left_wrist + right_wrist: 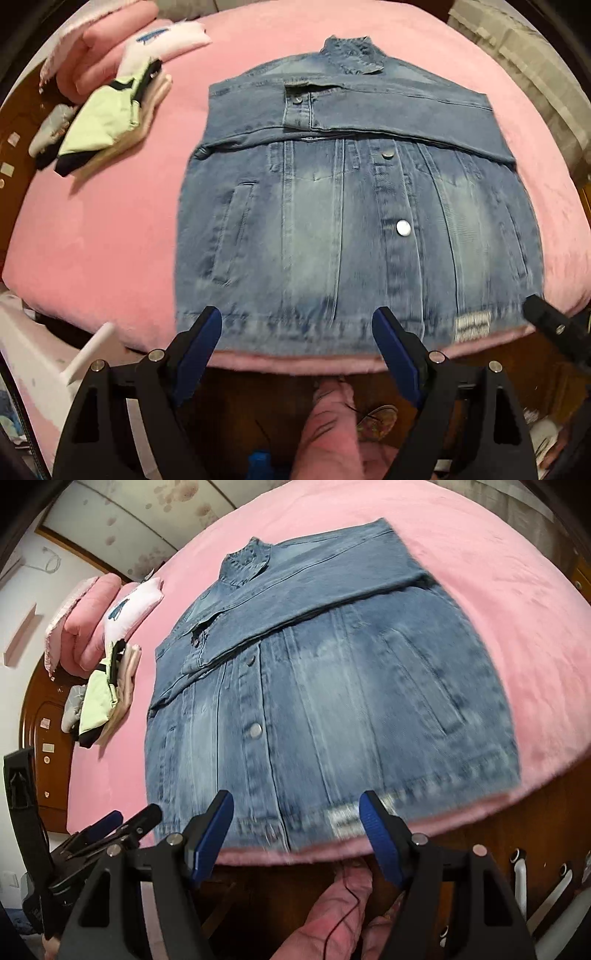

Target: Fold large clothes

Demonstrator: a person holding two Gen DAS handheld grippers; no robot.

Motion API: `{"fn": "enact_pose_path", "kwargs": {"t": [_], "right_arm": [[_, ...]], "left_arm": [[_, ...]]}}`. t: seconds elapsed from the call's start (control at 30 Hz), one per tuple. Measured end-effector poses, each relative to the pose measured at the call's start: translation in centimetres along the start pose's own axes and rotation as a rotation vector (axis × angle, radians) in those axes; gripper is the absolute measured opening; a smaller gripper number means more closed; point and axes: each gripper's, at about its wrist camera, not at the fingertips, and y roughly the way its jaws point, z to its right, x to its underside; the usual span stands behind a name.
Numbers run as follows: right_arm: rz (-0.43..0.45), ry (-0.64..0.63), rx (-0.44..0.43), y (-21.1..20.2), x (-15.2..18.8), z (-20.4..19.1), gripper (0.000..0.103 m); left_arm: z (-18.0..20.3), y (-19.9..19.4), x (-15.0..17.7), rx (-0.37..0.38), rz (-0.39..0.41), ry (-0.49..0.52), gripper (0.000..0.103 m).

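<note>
L gripper (pixel 297 325) & R gripper (pixel 296 808): jaws wide, empty, over denim jacket (pixel 351 206) hem. Next: pinch both hem corners evenly, fold toward collar (pixel 351 53).

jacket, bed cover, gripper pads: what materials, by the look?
Jacket: looks like denim, faded in pale streaks, with visible twill seams and shiny metal snap buttons.
Bed cover: probably plush fleece; matte pink with a soft, slightly mottled nap.
Gripper pads: likely rubber or soft plastic, blue and ribbed, on matte black finger frames, probably plastic.
</note>
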Motion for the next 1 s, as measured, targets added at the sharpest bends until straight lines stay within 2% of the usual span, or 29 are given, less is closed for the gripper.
{"fn": "enact_pose_path", "kwargs": {"t": [0.13,0.27,0.43,0.53,0.73,1.0], "right_arm": [[0.025,0.01,-0.02,-3.1,1.7,2.0,0.071],[0.106,-0.005,-0.074,-5.4,2.9,4.5,0.071],[0.149,-0.056,-0.02,-6.2,2.6,7.6,0.071],[0.164,-0.031,-0.031,-5.1,1.5,10.6,0.071],[0.138,0.016,0.0,-1.5,-0.1,15.8,0.071],[0.054,0.049,-0.009,2.9,-2.2,19.8,0.071]], "left_arm": [[-2.0,-2.5,2.5,-0.04,0.036,0.023,0.083],[-5.2,-3.3,4.5,0.014,0.046,0.009,0.083],[-9.7,-1.9,5.3,0.029,0.063,-0.059,0.083],[-11.5,0.5,4.5,0.039,0.032,-0.101,0.083],[-13.6,5.9,3.0,0.122,-0.05,-0.227,0.083],[-13.5,11.1,2.2,0.061,-0.13,-0.199,0.083]]}}
